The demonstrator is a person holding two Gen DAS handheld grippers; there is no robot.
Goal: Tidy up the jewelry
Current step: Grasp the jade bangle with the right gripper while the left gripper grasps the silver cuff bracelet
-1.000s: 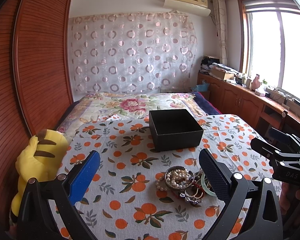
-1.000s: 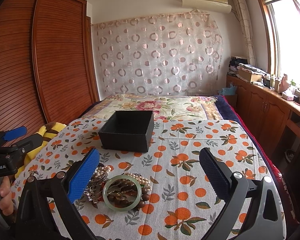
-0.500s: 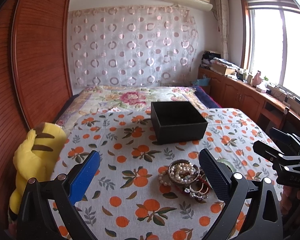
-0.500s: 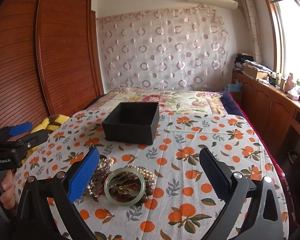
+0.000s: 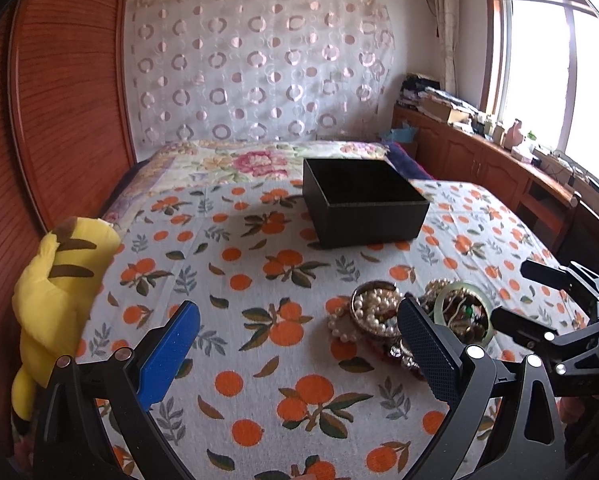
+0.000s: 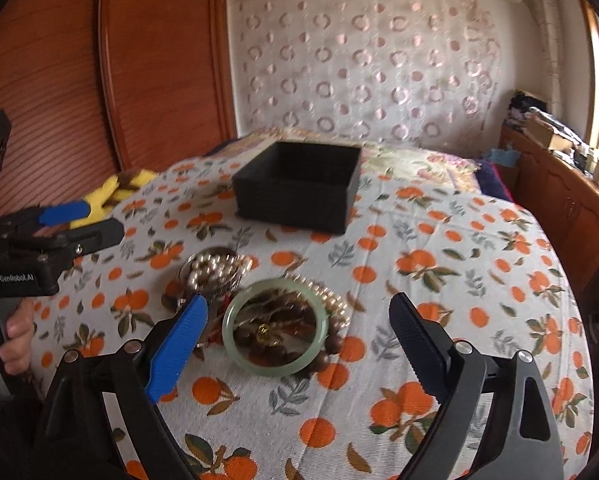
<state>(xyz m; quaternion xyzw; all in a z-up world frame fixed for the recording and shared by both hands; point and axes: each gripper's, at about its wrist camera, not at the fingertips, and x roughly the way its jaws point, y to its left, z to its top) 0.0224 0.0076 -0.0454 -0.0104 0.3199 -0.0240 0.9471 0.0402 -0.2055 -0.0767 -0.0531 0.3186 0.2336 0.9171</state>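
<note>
The jewelry lies in one tangled heap on the orange-print cloth that covers the table, nearer the viewer than the box and apart from it. The jade-green bangle sits on top, ringing dark wooden beads, with a strand of cream pearls curling along its far side. A small metal dish of pearls touches the heap on its left. The black box stands open and appears empty, farther back on the cloth.

The right tool hangs over the bangle with its blue and black fingers either side of it, wide apart but just beginning to close; no pad touches anything yet. The left tool is spread wide and empty, its black finger overlapping the heap in view while its blue finger sits over bare cloth.

Judgement: the step in hand is the first pick, most likely the bangle. To do it well, the right tool should come down so that the pads meet the bangle's outer rim across its width, not the beads inside it. The ring is hard and smooth and may skid from a skewed pinch. Lift slowly, since beads or pearls may be snagged beneath. The left tool could steady the dish if the heap drags.

A yellow plush toy sits at the left edge, clear of the work.
</note>
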